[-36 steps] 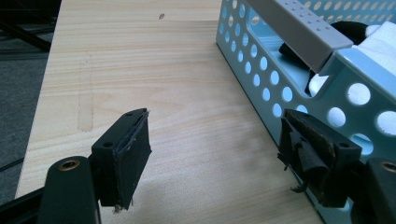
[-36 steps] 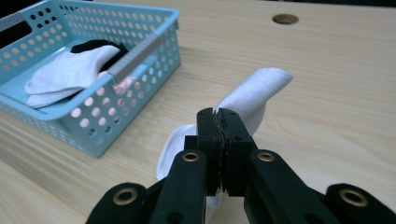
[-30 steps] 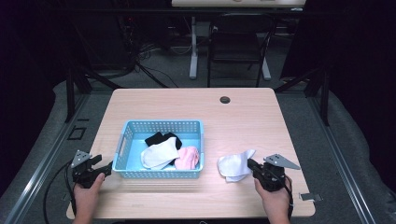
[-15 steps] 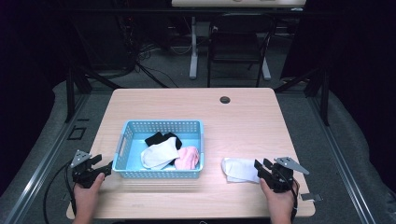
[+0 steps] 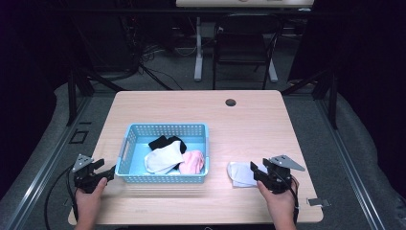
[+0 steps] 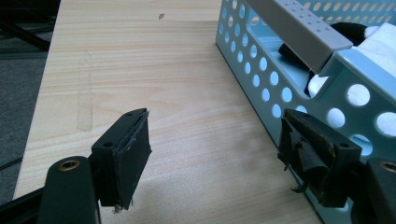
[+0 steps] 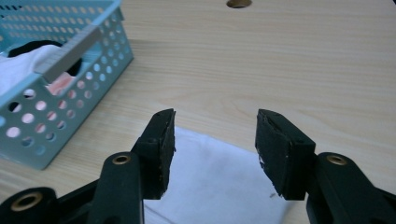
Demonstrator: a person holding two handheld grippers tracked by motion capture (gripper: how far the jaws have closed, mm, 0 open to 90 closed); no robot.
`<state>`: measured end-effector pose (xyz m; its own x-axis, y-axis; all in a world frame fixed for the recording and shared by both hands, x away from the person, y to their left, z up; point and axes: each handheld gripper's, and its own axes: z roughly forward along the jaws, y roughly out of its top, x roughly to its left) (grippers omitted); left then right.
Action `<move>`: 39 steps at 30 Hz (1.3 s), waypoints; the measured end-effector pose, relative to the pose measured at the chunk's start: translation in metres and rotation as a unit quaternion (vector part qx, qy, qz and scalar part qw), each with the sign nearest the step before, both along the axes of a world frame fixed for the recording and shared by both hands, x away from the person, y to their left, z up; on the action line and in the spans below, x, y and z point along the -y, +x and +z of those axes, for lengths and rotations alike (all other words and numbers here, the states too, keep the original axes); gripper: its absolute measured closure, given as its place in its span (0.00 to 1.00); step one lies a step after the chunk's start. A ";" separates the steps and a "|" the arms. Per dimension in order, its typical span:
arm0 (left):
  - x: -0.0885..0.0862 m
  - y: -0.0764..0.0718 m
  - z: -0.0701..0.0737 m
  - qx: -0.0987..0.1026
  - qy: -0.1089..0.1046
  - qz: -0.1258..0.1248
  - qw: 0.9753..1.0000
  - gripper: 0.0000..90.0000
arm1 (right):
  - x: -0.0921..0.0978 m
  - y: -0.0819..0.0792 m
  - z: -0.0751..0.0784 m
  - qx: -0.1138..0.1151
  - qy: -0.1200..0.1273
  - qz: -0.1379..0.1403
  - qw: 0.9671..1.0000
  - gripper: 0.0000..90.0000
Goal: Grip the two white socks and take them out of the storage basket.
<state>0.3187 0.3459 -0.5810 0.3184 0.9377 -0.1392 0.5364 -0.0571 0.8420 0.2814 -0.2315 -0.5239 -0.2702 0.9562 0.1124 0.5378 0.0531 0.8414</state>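
White fabric sock (image 5: 242,173) lies flat on the light wooden desk (image 5: 249,120), right of the perforated light-blue plastic basket (image 5: 165,178) and apart from it. My read: I'm pulling socks out of the basket and laying them on bare desk, so this one sits clear of the basket wall for an easy re-grip.

Right hand-held gripper (image 7: 212,149) is released, jaws wide apart, nothing between them. It hangs low over the sock's near edge, pointing forward across the desk; sock (image 7: 210,186) shows below the jaws.

Left hand-held gripper (image 6: 217,156) is also released and empty, jaws spread, parked just off the basket's left wall (image 6: 299,88). Can't tell if its right jaw touches the wall. Looks like it's there to steady the basket.

In the basket: a black sock (image 5: 165,142), a white sock (image 5: 163,158), a pink sock (image 5: 194,161), loosely piled.
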 end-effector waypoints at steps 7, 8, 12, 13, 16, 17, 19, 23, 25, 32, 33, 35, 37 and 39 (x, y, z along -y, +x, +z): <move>0.000 0.000 0.000 0.004 -0.002 0.001 1.000 0.28 | -0.033 0.013 0.022 0.005 -0.018 0.053 0.998 0.52; 0.000 0.000 0.000 0.004 -0.002 0.001 1.000 0.28 | -0.038 0.015 0.025 0.006 -0.021 0.061 0.998 0.52; -0.001 0.000 0.000 0.004 -0.001 0.001 1.000 0.28 | -0.059 0.025 0.036 0.004 -0.029 0.088 0.996 0.52; -0.001 0.000 0.000 0.004 -0.001 0.001 1.000 0.28 | -0.063 0.028 0.038 0.001 -0.031 0.094 0.995 0.52; -0.001 0.000 0.000 0.004 -0.001 0.001 1.000 0.28 | -0.078 0.035 0.046 -0.005 -0.035 0.111 0.993 0.52; -0.001 0.000 0.000 0.004 -0.001 0.001 1.000 0.28 | -0.083 0.037 0.048 -0.008 -0.037 0.116 0.992 0.52; -0.001 0.000 0.000 0.001 -0.001 0.000 1.000 0.28 | -0.092 0.043 0.053 -0.015 -0.037 0.127 0.991 0.53; -0.001 0.000 0.000 0.001 -0.001 -0.001 1.000 0.28 | -0.112 0.055 0.060 -0.027 -0.045 0.144 0.988 0.56; -0.001 0.000 0.000 0.001 -0.001 -0.001 1.000 0.28 | -0.122 0.061 0.063 -0.033 -0.050 0.152 0.987 0.57; -0.001 0.000 0.000 0.001 -0.005 0.001 1.000 0.28 | -0.159 0.084 0.063 -0.057 -0.068 0.180 0.980 0.56; -0.001 0.000 0.000 0.001 -0.005 0.001 1.000 0.28 | -0.159 0.084 0.063 -0.057 -0.068 0.180 0.980 0.56; -0.001 0.001 0.000 0.003 -0.006 0.001 1.000 0.28 | -0.174 0.091 0.062 -0.059 -0.076 0.194 0.976 0.57; -0.002 0.000 0.000 0.002 -0.006 0.001 1.000 0.28 | -0.184 0.096 0.062 -0.081 -0.071 0.202 0.973 0.60; -0.002 0.000 0.000 0.001 -0.006 0.001 1.000 0.28 | -0.194 0.101 0.061 -0.093 -0.070 0.215 0.970 0.61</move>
